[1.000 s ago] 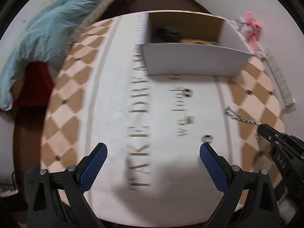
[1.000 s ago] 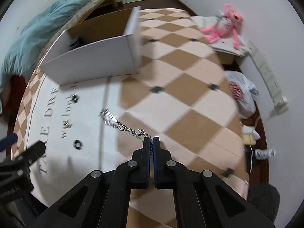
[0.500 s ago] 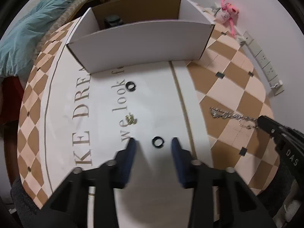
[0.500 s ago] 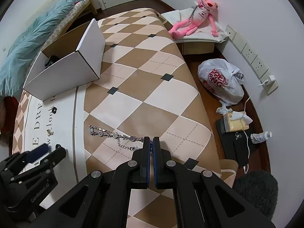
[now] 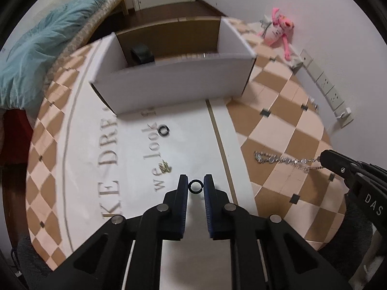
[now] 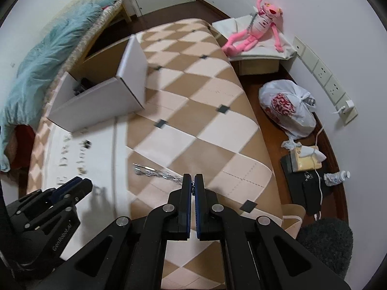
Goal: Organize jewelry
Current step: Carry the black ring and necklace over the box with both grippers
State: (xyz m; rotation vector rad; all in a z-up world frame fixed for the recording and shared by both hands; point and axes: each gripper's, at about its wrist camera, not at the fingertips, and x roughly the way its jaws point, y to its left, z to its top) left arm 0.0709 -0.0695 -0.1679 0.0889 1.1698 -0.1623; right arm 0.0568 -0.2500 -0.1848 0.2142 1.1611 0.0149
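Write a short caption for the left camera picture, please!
Left gripper closes its jaws around a black ring near the white box.

1. Left tongs: black arms, blue pads; the ring between them is black.
2. Cloth under the tongs: tan and cream diamonds, white band with grey-gold lettering.
3. Chain at the right tongs: silver.
4. Box ahead: white outside, brown inside.
5. Plush toy far right: pink.
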